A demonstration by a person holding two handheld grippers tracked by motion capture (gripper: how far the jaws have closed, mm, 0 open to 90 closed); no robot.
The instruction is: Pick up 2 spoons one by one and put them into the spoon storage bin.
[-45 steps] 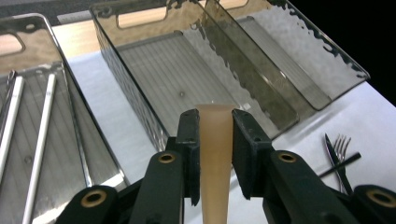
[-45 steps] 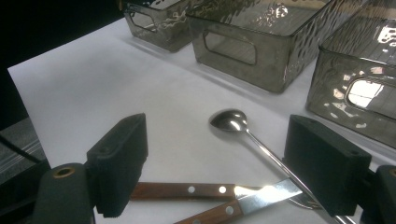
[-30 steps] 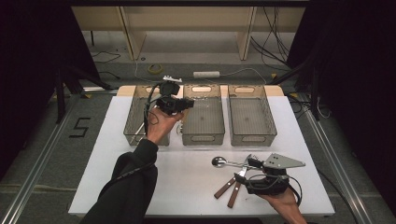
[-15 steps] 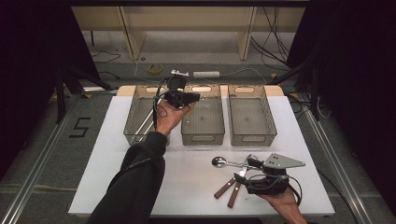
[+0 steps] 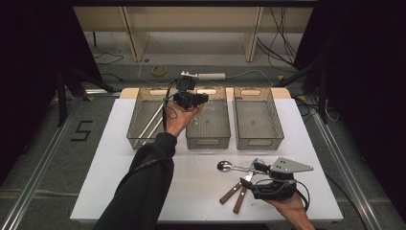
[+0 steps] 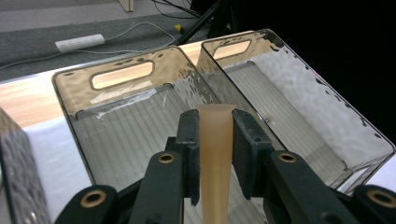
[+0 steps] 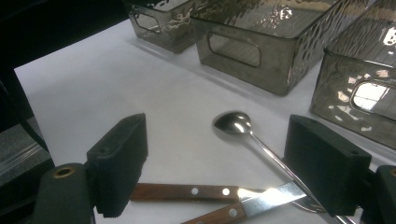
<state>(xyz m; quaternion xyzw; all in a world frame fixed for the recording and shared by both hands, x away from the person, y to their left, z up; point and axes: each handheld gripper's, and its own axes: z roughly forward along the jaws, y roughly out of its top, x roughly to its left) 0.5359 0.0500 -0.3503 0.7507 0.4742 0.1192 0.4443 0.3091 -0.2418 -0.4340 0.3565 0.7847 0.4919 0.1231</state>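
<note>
Left gripper (image 6: 215, 154) clenched on a tan wooden utensil handle (image 6: 215, 140), hovering over the middle bin (image 6: 121, 77). Lower it close to the bin floor, keep it lengthwise, then release so it doesn't bounce. Right gripper (image 7: 215, 163) sits released over the spoon (image 7: 233, 123) and two wood-handled knives (image 7: 187, 191) on the white table (image 5: 191, 191).

open white table (image 5: 143, 191) front left; three bins (image 5: 208, 125) block rear; cutlery (image 5: 237, 191) front right.
</note>
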